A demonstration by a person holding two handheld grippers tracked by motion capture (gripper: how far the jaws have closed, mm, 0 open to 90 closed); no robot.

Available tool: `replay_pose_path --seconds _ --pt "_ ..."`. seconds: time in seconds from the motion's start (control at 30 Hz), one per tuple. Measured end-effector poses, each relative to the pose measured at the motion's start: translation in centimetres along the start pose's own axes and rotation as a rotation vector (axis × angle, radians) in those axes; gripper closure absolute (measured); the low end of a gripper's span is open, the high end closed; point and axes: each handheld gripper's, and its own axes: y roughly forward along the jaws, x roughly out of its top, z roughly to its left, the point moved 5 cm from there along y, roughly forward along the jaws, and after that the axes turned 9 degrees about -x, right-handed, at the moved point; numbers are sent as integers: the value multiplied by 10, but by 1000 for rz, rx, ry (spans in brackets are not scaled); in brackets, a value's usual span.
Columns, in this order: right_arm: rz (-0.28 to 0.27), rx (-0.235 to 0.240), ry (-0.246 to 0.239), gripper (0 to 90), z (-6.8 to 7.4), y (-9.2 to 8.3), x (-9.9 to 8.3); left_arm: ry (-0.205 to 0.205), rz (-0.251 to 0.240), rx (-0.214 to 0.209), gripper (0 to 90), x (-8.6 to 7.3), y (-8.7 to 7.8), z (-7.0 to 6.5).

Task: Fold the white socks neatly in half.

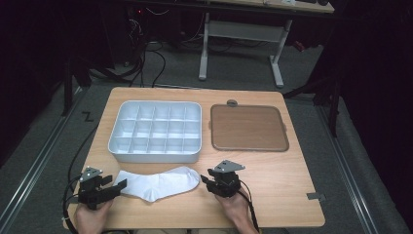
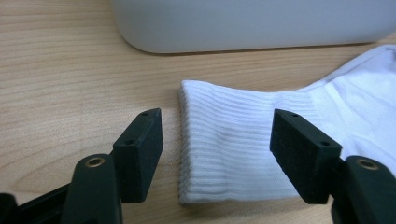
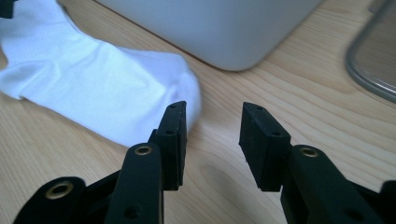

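The left gripper [image 2: 217, 154] is straddling the sock's [image 1: 158, 183] cuff, jaws spread, lining up a pinch. The right gripper [image 3: 212, 140] is hanging part-open beside the toe, gripping nothing.

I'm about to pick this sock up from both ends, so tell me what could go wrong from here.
1. The left tongs straddle the ribbed cuff of the flat white cotton sock with open jaws; closing may catch just the top layer.
2. The right tongs sit open beside the toe, over bare wood, so they might close on nothing.
3. The white plastic compartment tray lies just behind the sock, so a lift could bump its wall.
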Motion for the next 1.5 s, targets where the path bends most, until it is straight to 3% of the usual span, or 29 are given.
replay_pose_path --seconds 0.3,0.47,0.73,1.03,1.37,1.5 --pt "39 20 -30 608 15 20 7 3 21 19 412 -4 4 3" --pt "59 21 -36 611 18 27 5 31 41 8 459 -10 6 3" --pt "85 38 -66 798 21 33 2 71 56 22 571 -12 7 2" --pt "88 56 -56 857 19 31 2 42 81 4 758 -10 8 1" --pt "72 57 -38 860 13 21 1 6 87 -37 788 -10 8 -9" --pt "69 50 -29 861 8 16 -2 14 94 -61 790 -12 10 -18"
